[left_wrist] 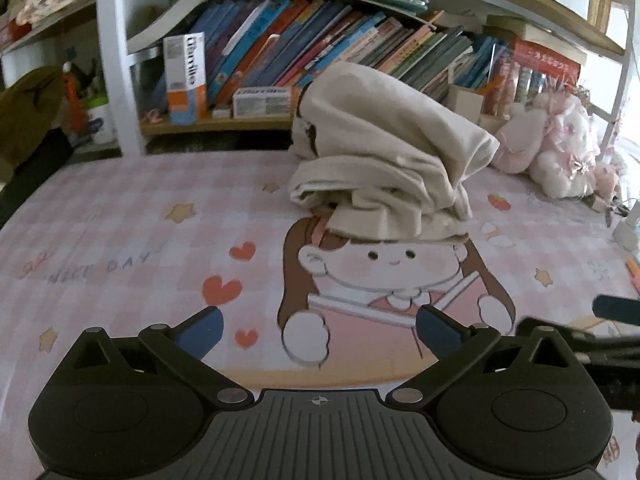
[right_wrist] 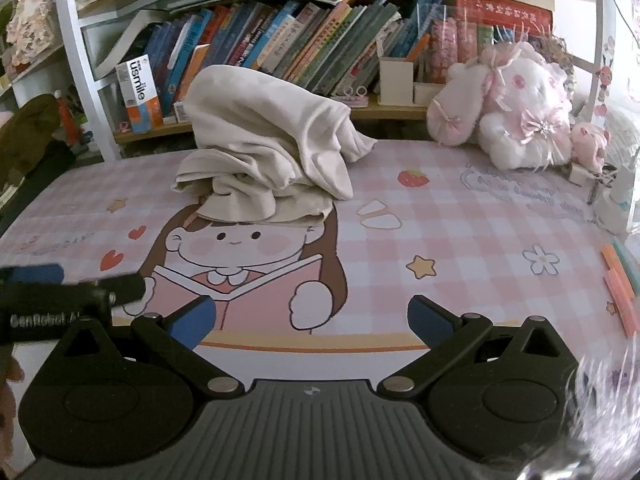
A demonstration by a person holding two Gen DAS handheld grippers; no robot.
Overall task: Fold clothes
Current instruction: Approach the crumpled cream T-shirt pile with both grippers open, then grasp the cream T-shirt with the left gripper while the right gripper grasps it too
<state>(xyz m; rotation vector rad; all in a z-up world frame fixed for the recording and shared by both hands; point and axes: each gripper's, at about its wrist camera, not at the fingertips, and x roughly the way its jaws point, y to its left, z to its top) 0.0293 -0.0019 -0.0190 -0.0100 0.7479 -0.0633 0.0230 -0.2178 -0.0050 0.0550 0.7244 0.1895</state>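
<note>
A cream garment (left_wrist: 384, 160) lies bunched in a tall heap on the pink checked mat (left_wrist: 120, 240), toward its far side, over the cartoon girl's head. The right wrist view shows the same cream garment (right_wrist: 264, 152) left of centre. My left gripper (left_wrist: 320, 334) hovers open above the near part of the mat, well short of the heap, nothing between its blue fingers. My right gripper (right_wrist: 312, 320) is open too, empty, at about the same distance. The left gripper's finger and body show at the right wrist view's left edge (right_wrist: 60, 292); the right gripper shows at the left wrist view's right edge (left_wrist: 600, 328).
A bookshelf (right_wrist: 280, 40) packed with books stands behind the mat. A pink and white plush toy (right_wrist: 512, 112) sits at the far right. Orange and pink pens (right_wrist: 620, 284) lie at the right edge. A dark olive object (left_wrist: 28, 112) is at the far left.
</note>
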